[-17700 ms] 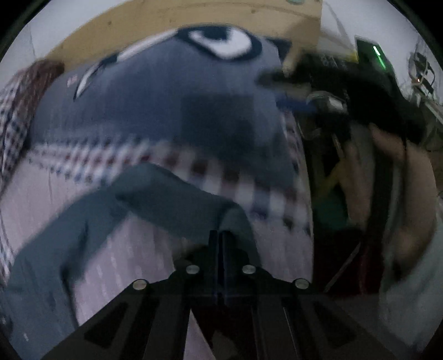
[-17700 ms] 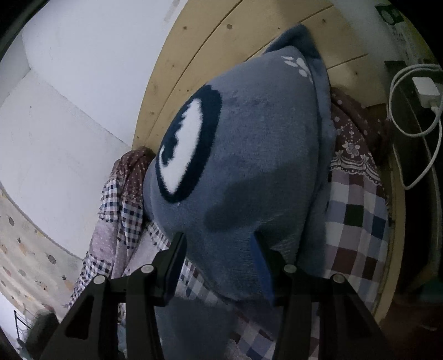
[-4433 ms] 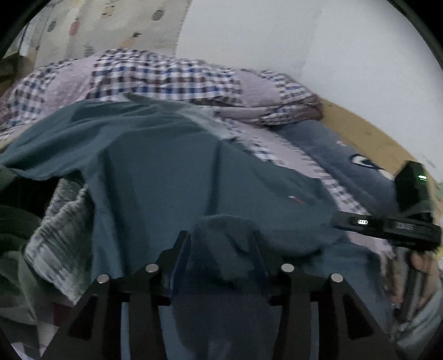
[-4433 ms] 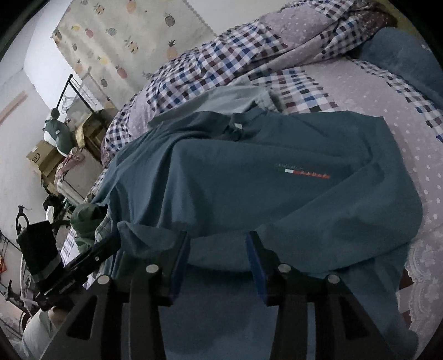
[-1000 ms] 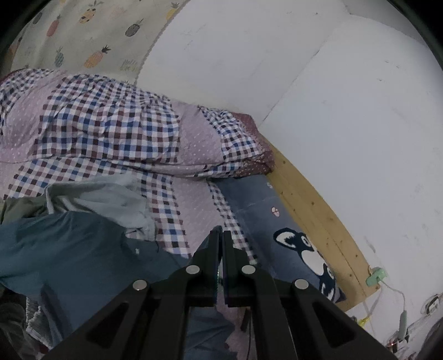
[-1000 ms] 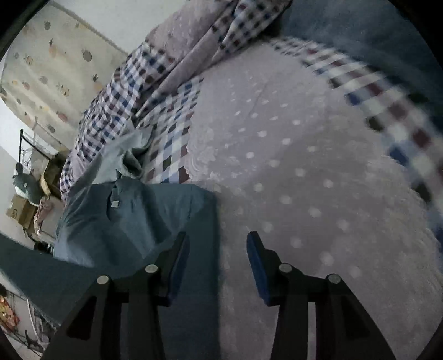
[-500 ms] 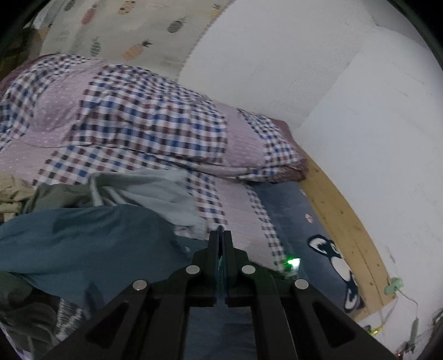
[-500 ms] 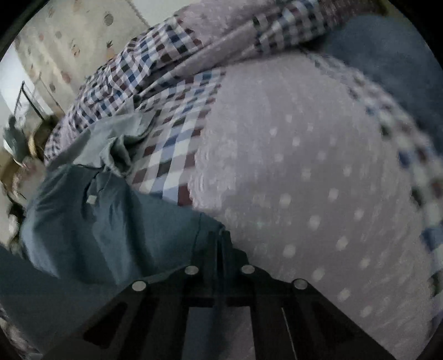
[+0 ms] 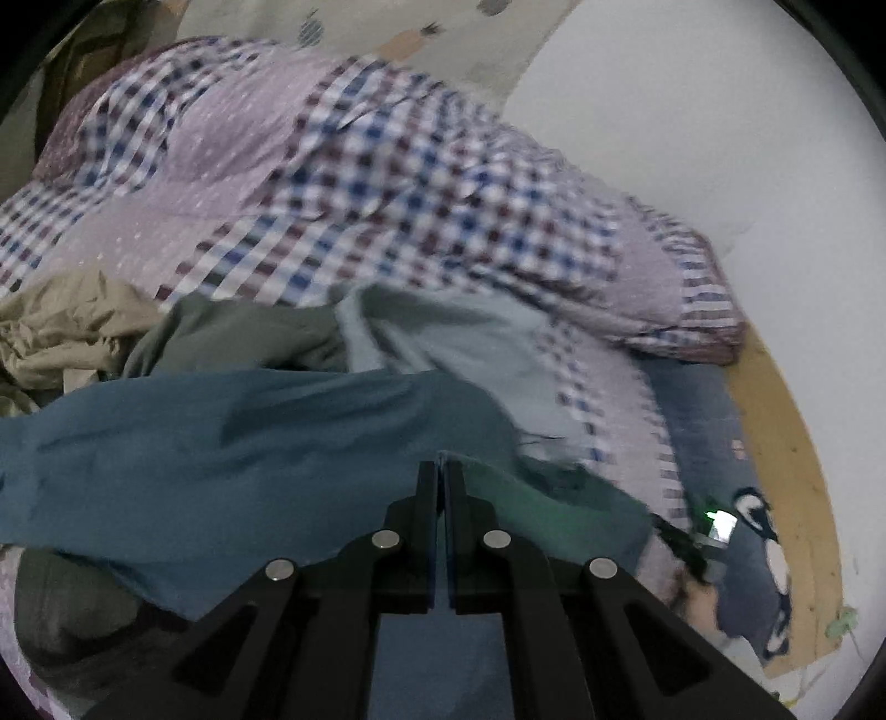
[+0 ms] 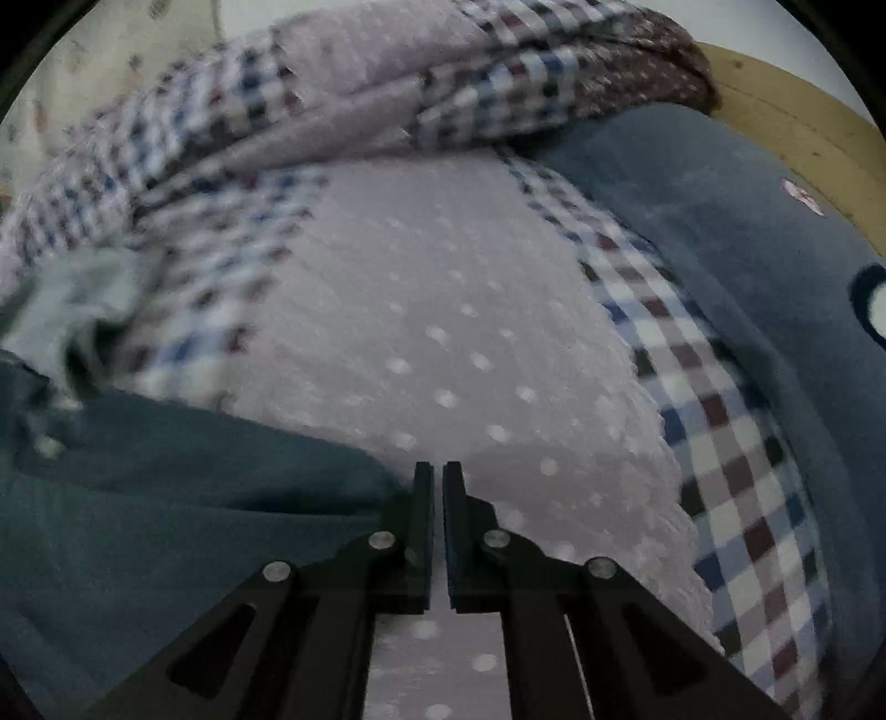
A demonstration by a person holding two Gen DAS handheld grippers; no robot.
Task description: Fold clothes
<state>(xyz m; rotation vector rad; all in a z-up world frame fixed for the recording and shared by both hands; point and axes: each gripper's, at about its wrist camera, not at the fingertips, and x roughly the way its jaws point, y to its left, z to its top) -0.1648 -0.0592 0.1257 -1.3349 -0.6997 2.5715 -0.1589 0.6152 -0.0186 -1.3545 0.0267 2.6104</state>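
White walls (image 9: 692,111) and a strip of patterned curtain (image 9: 443,33) stand behind a bed (image 10: 443,332) covered in a pale lilac dotted sheet edged with checks. Along its far side lies a rolled quilt (image 9: 387,183) in blue, maroon and white checks, and a dark blue plush blanket (image 10: 747,249) with a cartoon eye on it runs beside the wooden bed frame (image 10: 803,122).

A teal shirt (image 9: 221,471) is spread over the near part of the bed, rumpled and partly lifted. Behind it sit a grey-green garment (image 9: 249,332), a pale blue garment (image 9: 443,343) and a crumpled beige one (image 9: 61,327).

From the left wrist view, the left tool (image 9: 441,471) has its jaws pressed together, with the edge of the teal shirt caught right at the tips; the cloth runs off to both sides from there. A faint green glow falls on the fabric just to its right. Farther right, near the plush blanket, the other device shows as a blur with a small green light.

From the right wrist view, the right tool (image 10: 437,471) has only a thin slit between its jaws, which are opening. The corner of the teal shirt (image 10: 194,498) ends just beside the left finger, against its outer side; whether any cloth sits in the slit cannot be told. Beneath and ahead of the tips is the bare dotted sheet.
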